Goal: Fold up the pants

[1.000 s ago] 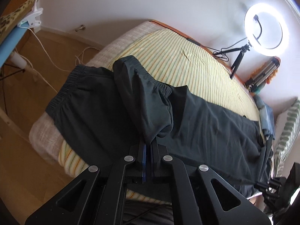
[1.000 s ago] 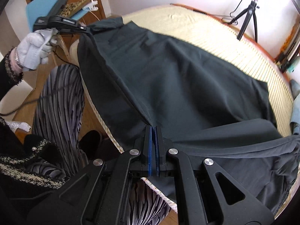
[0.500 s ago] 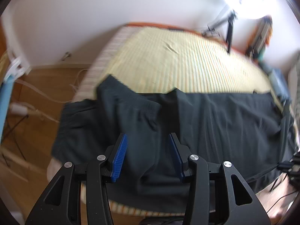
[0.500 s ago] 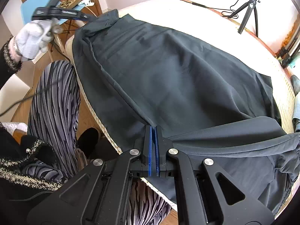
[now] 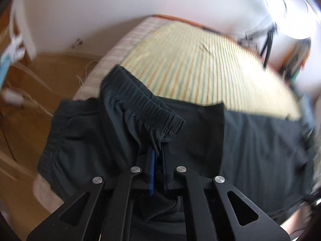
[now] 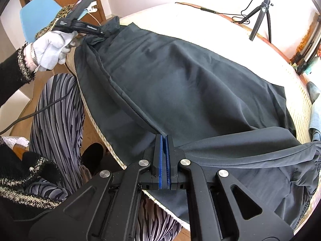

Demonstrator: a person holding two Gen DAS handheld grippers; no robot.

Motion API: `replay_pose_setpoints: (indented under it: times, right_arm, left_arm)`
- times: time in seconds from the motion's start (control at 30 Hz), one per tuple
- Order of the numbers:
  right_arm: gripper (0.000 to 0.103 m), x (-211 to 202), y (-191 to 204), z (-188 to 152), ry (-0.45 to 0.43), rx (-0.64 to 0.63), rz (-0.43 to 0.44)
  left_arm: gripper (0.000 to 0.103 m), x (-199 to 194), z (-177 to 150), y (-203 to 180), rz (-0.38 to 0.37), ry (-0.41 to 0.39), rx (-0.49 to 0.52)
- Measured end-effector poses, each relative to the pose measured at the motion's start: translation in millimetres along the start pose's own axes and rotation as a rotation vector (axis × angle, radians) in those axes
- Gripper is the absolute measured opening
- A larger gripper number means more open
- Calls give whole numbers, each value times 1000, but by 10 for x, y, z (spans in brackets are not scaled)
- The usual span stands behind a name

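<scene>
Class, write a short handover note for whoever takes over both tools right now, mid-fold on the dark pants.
Left tool: shut on the pants at the elastic waistband.
Right tool: shut on the near side edge further along the leg.
Pants lie lengthwise on the striped bed, near edge hanging over the side.
Done: both edge points gripped.
Left: carry the near edge across to fold lengthwise, then fold along the length.

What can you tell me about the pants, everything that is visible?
The pants are dark, thin, smooth fabric with a gathered elastic waistband. They lie spread across the striped bed, one edge hanging over its side. The left gripper is shut on fabric just below the waistband, the right gripper is shut on a side seam, lifting a fold.
</scene>
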State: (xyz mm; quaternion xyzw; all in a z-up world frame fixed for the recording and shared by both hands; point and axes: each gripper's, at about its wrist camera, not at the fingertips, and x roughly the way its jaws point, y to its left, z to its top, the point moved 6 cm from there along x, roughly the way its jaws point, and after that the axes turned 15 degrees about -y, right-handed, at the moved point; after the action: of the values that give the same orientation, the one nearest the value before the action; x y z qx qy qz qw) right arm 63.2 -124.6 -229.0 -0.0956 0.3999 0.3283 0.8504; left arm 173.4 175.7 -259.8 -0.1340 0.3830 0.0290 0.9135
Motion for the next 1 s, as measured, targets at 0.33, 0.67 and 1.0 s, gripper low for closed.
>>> replay_pose_setpoints:
  times: [0.33, 0.67, 1.0]
  right_arm:
    - [4, -113, -6, 115, -34, -7, -9]
    - [4, -54, 17, 79, -19, -8, -18]
    - [4, -196, 101, 125, -41, -30, -27]
  left_arm:
    - [4, -588, -39, 935, -61, -94, -350]
    - [35, -449, -129, 1096, -62, -45, -447]
    - [7, -559, -20, 1232, -19, -49, -403]
